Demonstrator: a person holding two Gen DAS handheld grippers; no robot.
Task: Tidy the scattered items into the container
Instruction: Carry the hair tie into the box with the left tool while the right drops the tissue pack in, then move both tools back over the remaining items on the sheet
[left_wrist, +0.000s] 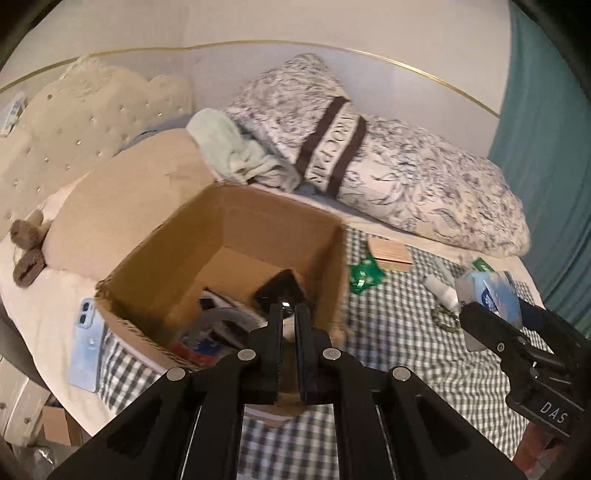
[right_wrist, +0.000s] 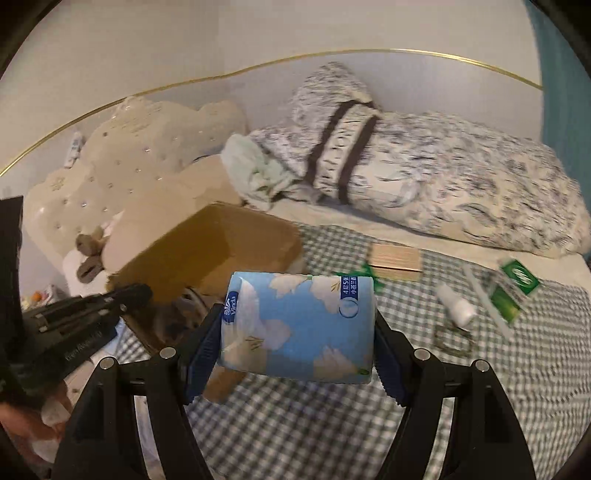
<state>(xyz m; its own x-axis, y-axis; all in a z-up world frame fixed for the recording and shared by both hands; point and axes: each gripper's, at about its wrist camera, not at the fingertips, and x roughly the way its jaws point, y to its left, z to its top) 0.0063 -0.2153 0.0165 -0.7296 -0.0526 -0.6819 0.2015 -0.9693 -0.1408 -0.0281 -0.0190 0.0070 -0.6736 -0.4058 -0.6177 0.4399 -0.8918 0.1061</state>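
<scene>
Right gripper (right_wrist: 295, 332) squeezes blue tissue pack (right_wrist: 295, 325) between both blue pads, jaws wide around it; pack up in air above checked blanket (right_wrist: 332, 424), just beside cardboard box (right_wrist: 221, 236); left gripper (left_wrist: 290, 332) closed tight, nothing in it, pointing down over open box (left_wrist: 229, 221); dark things lie in box bottom; wooden block (right_wrist: 395, 260), green packet (right_wrist: 517, 275), small white bottle (right_wrist: 456, 304) lie scattered on blanket; blue phone (left_wrist: 85, 343) beside box.

Box (left_wrist: 236, 236) left of pkts (left_wrist: 364, 275), on bed.
</scene>
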